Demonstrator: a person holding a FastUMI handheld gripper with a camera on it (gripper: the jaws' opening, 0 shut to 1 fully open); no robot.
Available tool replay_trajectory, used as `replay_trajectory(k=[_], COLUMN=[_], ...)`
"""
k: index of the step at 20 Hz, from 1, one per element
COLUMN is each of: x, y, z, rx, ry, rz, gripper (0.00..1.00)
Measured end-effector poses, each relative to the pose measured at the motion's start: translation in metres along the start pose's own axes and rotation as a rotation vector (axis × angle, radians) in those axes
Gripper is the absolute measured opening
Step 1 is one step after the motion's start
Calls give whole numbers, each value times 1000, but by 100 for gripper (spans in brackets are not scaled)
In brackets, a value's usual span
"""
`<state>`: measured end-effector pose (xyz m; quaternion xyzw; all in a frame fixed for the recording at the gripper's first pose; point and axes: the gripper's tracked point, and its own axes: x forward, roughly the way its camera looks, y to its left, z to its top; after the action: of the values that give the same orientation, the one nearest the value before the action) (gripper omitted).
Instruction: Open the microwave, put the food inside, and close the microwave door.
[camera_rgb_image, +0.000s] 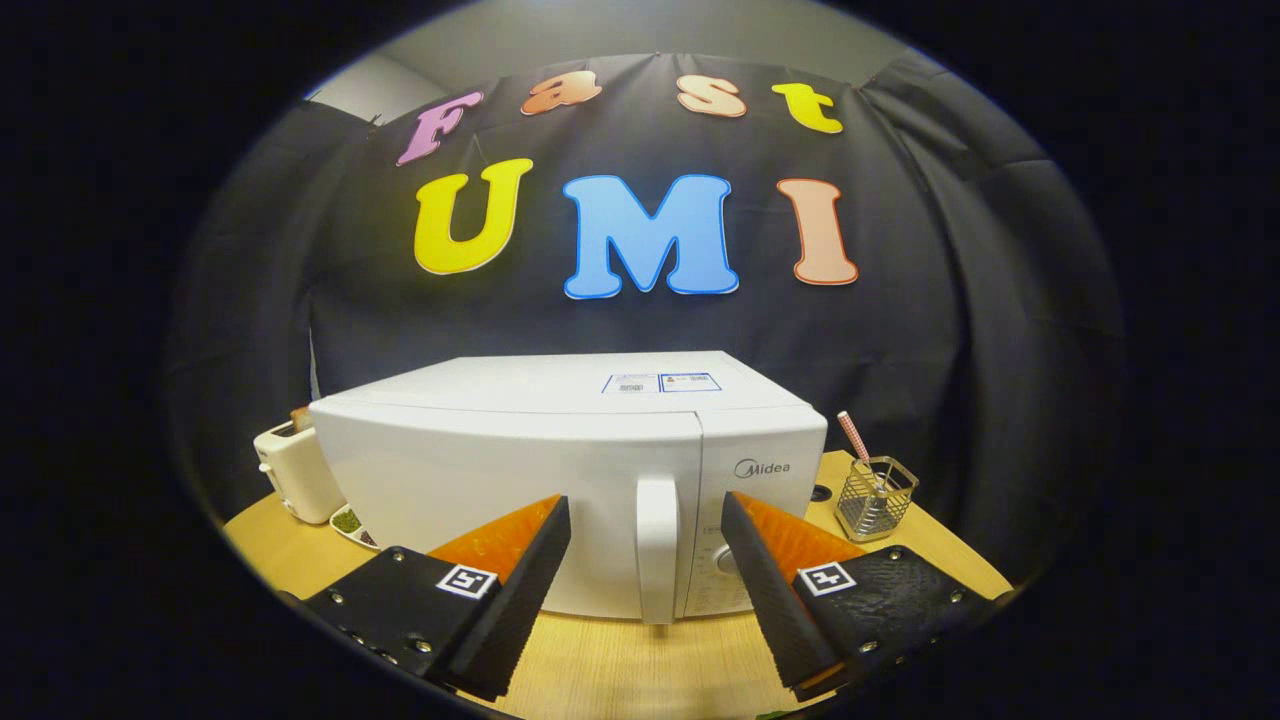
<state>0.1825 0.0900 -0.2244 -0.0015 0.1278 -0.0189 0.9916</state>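
Note:
A white microwave (520, 470) stands on the wooden table with its door closed. Its upright white handle (657, 545) is at the door's right side, next to the control panel. My gripper (646, 515) is open, its two black and orange fingers spread either side of the handle and short of it, with nothing held. A plate with food (350, 524) peeks out at the microwave's left, mostly hidden behind the left finger and the microwave.
A white toaster (293, 470) sits on the table left of the microwave. A wire mesh cup with a striped straw (874, 496) stands to the right. Light wooden tabletop (640, 660) lies below the fingers.

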Motion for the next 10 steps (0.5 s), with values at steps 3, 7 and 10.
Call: replay_trajectory(k=[3,7,10], x=[13,17,13], y=[-2,3,-4], z=[-7,1,-6], rx=[24,-16,-61], ry=[13,-38,-44], rz=[-19,-16,-74], gripper=[87,78,51])
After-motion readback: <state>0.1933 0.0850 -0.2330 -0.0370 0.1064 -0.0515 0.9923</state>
